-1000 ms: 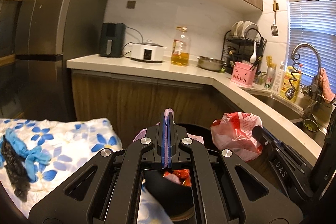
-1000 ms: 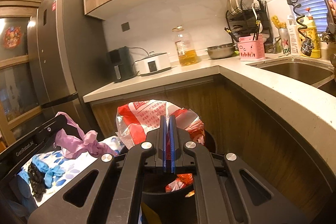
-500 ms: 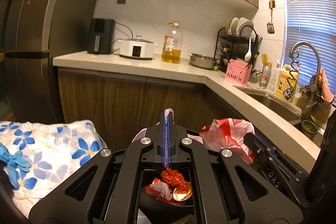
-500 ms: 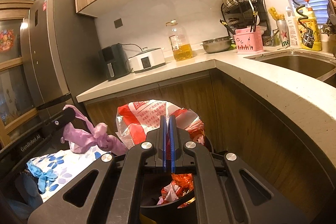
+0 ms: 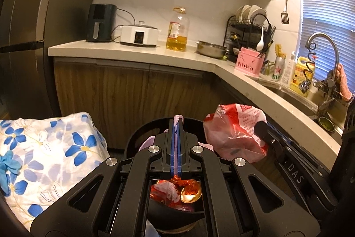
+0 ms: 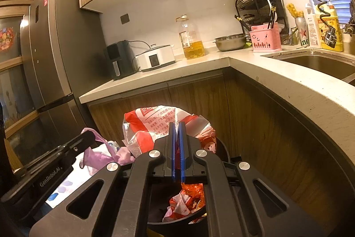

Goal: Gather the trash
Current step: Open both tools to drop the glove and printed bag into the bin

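A pale stone L-shaped countertop [image 5: 199, 59] over wood-grain cabinets is seen beside a tall grey refrigerator [image 6: 55, 54]. The left gripper [image 5: 176, 126] is clamped on a thin lilac plastic bag [image 6: 104, 148], the right gripper [image 6: 176, 128] on a crumpled red-and-white plastic bag [image 6: 155, 126], above a round black bin [image 5: 142, 139].

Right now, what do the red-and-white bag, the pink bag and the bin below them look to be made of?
Red-and-white bag: thin glossy plastic film, crinkled, printed, light shining through its pale parts. Pink bag: thin, soft plastic film, semi-translucent, bunched into limp folds. Bin: probably hard black plastic with a dull sheen on its smooth round rim; painted metal cannot be ruled out.
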`<control>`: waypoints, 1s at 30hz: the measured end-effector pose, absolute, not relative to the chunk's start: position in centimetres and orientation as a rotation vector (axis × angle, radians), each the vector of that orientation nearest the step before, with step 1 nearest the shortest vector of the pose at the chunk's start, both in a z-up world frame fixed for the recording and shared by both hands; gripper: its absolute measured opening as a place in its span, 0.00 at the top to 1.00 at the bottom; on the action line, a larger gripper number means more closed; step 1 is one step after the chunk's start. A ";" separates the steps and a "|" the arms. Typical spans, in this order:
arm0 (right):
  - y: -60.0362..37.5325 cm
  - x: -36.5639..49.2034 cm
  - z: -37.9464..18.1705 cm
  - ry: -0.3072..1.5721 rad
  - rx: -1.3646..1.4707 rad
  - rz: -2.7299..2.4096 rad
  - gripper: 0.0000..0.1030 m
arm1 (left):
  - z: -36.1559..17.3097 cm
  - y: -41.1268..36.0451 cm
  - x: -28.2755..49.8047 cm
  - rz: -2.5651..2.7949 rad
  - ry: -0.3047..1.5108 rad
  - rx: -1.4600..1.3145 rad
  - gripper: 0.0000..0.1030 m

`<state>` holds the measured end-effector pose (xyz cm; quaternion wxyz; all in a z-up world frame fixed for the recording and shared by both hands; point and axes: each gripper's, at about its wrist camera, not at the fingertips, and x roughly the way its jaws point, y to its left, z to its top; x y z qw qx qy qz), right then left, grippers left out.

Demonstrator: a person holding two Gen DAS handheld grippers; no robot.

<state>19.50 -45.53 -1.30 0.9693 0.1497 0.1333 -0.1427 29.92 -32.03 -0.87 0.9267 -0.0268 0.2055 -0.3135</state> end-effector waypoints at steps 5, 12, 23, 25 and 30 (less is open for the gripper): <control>-45.9 20.1 -1.9 0.298 0.318 -0.274 0.86 | -1.8 -31.9 30.7 -0.648 0.469 -0.069 0.87; -46.5 19.6 -2.3 0.306 0.346 -0.288 0.74 | -2.2 -31.4 30.5 -0.629 0.468 -0.064 0.55; -44.0 16.9 -1.8 0.277 0.297 -0.297 0.33 | -2.5 -26.7 27.9 -0.470 0.435 -0.082 0.18; -43.3 16.5 -1.7 0.270 0.285 -0.296 0.32 | -2.4 -25.4 27.0 -0.433 0.415 -0.095 0.15; -41.2 15.4 -1.4 0.250 0.247 -0.298 0.28 | -2.0 -23.0 24.9 -0.361 0.371 -0.083 0.13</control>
